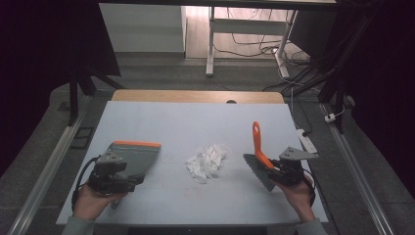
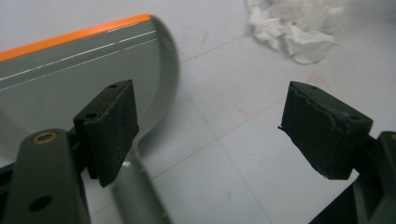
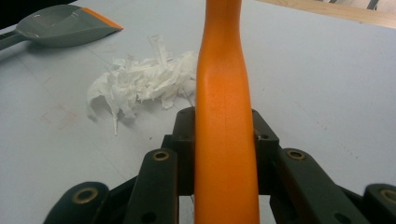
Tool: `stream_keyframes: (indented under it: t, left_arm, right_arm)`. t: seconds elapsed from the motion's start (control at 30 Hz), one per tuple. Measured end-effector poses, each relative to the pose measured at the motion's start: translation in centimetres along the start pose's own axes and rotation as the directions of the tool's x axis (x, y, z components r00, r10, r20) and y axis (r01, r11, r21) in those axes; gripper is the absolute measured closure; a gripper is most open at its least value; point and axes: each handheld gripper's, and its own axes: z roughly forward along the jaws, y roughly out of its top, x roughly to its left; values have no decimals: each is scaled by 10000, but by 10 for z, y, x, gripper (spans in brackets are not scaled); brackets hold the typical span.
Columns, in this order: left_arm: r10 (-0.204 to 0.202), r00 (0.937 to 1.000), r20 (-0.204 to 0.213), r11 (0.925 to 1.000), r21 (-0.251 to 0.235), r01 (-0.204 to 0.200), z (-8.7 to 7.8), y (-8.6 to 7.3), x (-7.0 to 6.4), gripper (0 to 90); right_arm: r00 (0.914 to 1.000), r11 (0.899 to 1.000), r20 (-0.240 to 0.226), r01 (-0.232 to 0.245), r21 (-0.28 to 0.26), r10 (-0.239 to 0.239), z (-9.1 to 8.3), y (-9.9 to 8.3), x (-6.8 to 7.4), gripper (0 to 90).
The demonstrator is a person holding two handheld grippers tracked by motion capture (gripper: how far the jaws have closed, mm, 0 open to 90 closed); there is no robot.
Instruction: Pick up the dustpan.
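Note:
A grey dustpan [image 1: 134, 157] with an orange front lip lies flat at the table's left. My left gripper [image 1: 116, 172] hovers over its handle end. In the left gripper view the dustpan [image 2: 70, 74] lies left of centre, and its handle [image 2: 137, 196] runs under the left pad [image 2: 112, 130]. The left gripper [image 2: 210, 116] is open with only bare table between the jaws. My right gripper [image 1: 278, 170] is shut on the orange handle [image 3: 224, 107] of a hand brush [image 1: 258, 147], whose grey bristles [image 1: 259, 172] point down to the table. A pile of shredded white paper [image 1: 206, 160] lies between the two tools.
The pale table top [image 1: 195, 122] has a wooden strip [image 1: 195, 96] along its far edge. A white power strip [image 1: 306, 140] lies off the table's right side. White desk legs [image 1: 210, 44] and cables stand on the floor beyond.

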Motion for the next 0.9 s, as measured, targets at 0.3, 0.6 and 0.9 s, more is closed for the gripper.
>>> stream_keyframes:
  t: [0.3, 0.6, 0.9]
  left_arm:
    - [-1134, 9923, -495, 9906, 714, 1167, -4, -5, 19, 179]
    - [-1681, 9842, -555, 9799, 993, 1730, -7, -12, 34, 157]
    - [-2115, 9754, -624, 9622, 1618, 2190, 8, -22, 43, 145]
  right_arm:
    - [10000, 9999, 53, -33, 114, 32, 2, -1, 0, 702]
    - [10000, 9998, 91, -40, 172, 39, 4, -2, 1, 702]
    - [9999, 9997, 87, -57, 238, 55, 5, -3, 1, 702]
